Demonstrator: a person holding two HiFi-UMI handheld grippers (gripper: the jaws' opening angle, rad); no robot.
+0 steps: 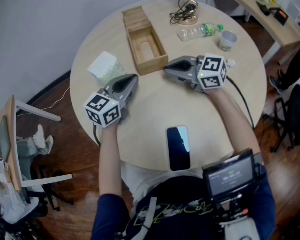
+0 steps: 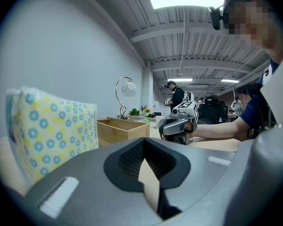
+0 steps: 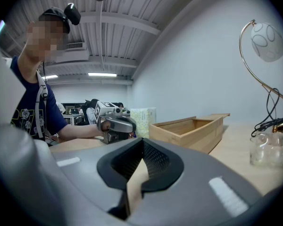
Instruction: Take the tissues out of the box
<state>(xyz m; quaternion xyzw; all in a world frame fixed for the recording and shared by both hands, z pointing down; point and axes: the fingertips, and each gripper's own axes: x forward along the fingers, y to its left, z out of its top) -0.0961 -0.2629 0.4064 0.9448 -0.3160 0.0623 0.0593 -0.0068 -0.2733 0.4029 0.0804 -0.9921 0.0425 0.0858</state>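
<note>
The wooden box [image 1: 148, 47] lies open on the round table, its inside bare, with the lid [image 1: 134, 18] at its far end. A soft tissue pack [image 1: 105, 68] with a blue-and-yellow flower print lies on the table left of the box. My left gripper [image 1: 134, 78] rests on the table just right of the pack, shut and holding nothing. The right gripper [image 1: 166, 70] rests beside the box's near right corner, also shut and holding nothing. In the left gripper view the tissue pack [image 2: 52, 131] fills the left, with the box [image 2: 122, 128] behind it. In the right gripper view, box [image 3: 188, 128] and pack [image 3: 142, 117] stand ahead.
A black phone [image 1: 178, 147] lies near the table's front edge. A plastic bottle [image 1: 200, 31], a cup [image 1: 228, 40] and a lamp base with cables [image 1: 185, 14] stand at the far right. A chair [image 1: 20, 154] stands to the left of the table [image 1: 150, 109].
</note>
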